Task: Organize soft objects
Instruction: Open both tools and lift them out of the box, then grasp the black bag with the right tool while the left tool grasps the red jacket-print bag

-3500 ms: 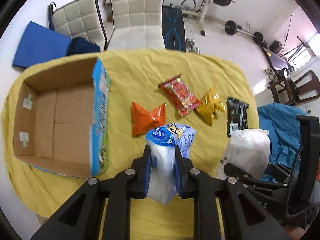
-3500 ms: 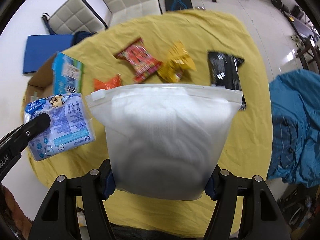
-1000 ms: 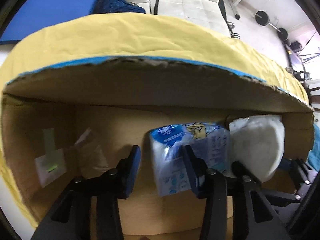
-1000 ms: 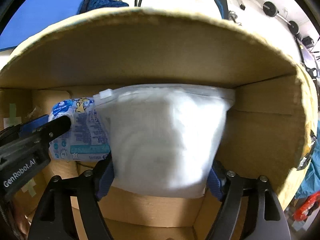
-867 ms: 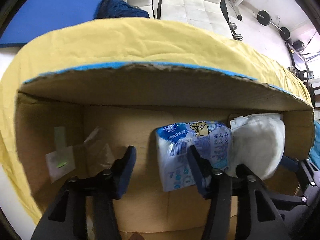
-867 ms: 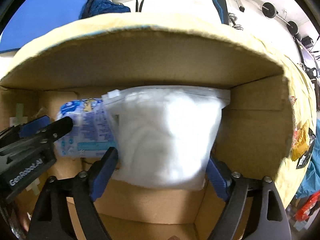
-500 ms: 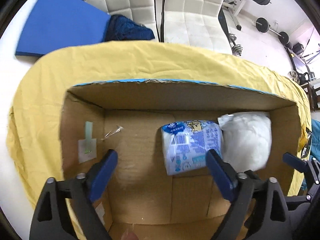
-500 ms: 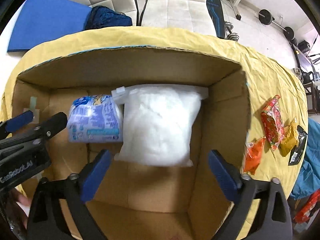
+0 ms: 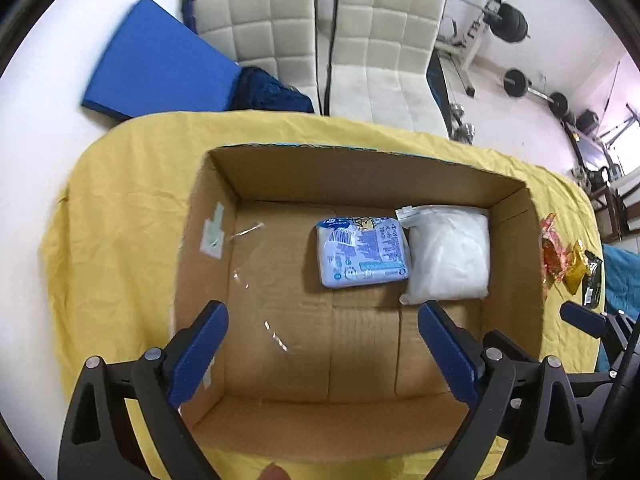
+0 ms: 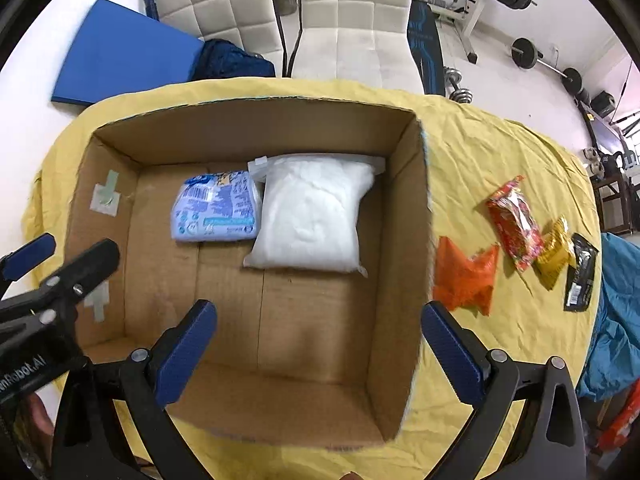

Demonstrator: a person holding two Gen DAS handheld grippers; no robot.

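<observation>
An open cardboard box (image 9: 516,240) (image 10: 404,208) stands on the yellow tablecloth. Inside, a blue tissue pack (image 9: 362,252) (image 10: 216,210) lies beside a white zip bag (image 9: 448,256) (image 10: 312,216), touching it. My left gripper (image 9: 322,312) is open and empty above the box's near half. My right gripper (image 10: 318,312) is open and empty above the box's near right part. Outside the box, to its right, lie an orange packet (image 10: 464,276), a red packet (image 10: 516,224), a yellow packet (image 10: 554,254) and a black packet (image 10: 580,276).
Two white chairs (image 9: 384,56) stand behind the table, with a blue mat (image 9: 160,64) on the floor to the left. Gym weights (image 9: 532,88) lie at the back right. A blue cloth (image 10: 616,320) hangs at the table's right side.
Both grippers let go of the tissue pack and the white bag inside the box, opened wide and rose up and back. Both items now lie on the box floor.
</observation>
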